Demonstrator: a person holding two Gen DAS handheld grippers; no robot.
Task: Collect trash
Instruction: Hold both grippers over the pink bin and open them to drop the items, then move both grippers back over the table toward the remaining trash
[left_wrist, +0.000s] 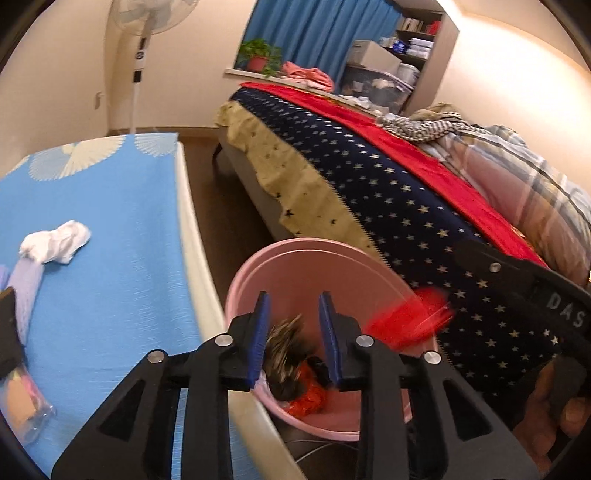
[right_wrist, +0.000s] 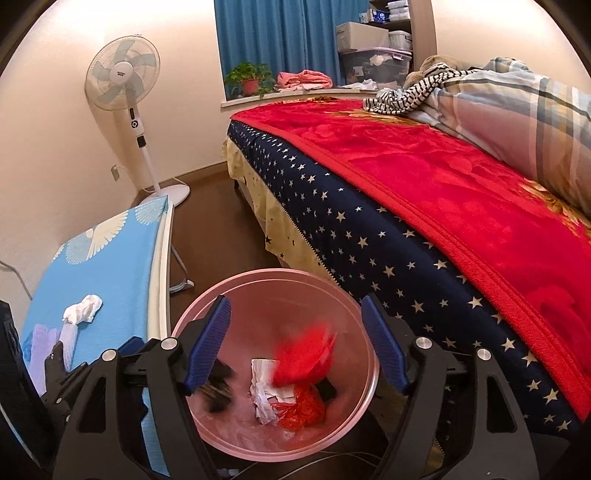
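A pink bin (left_wrist: 295, 244) (right_wrist: 273, 275) stands on the floor between the table and the bed. My left gripper (left_wrist: 294, 306) hangs over it, open, with a blurred dark bristly scrap (left_wrist: 286, 345) loose between its blue pads. My right gripper (right_wrist: 295, 306) is open wide above the bin, and a blurred red wrapper (right_wrist: 306, 354) (left_wrist: 410, 317) hangs in the air between its fingers, touching neither. In the bin lie crumpled white paper (right_wrist: 264, 391) and a red-orange bag (right_wrist: 306, 406). On the blue tablecloth lies a crumpled white tissue (left_wrist: 55, 242) (right_wrist: 83, 308).
The table (left_wrist: 110, 258) edge runs along the bin's left side, and it carries a lilac cloth (left_wrist: 24, 291) and a clear wrapper (left_wrist: 26, 406). A bed (right_wrist: 369, 229) with a starred sheet and red blanket lies to the right. A standing fan (right_wrist: 123, 74) is by the far wall. Cables lie on the floor by the bin.
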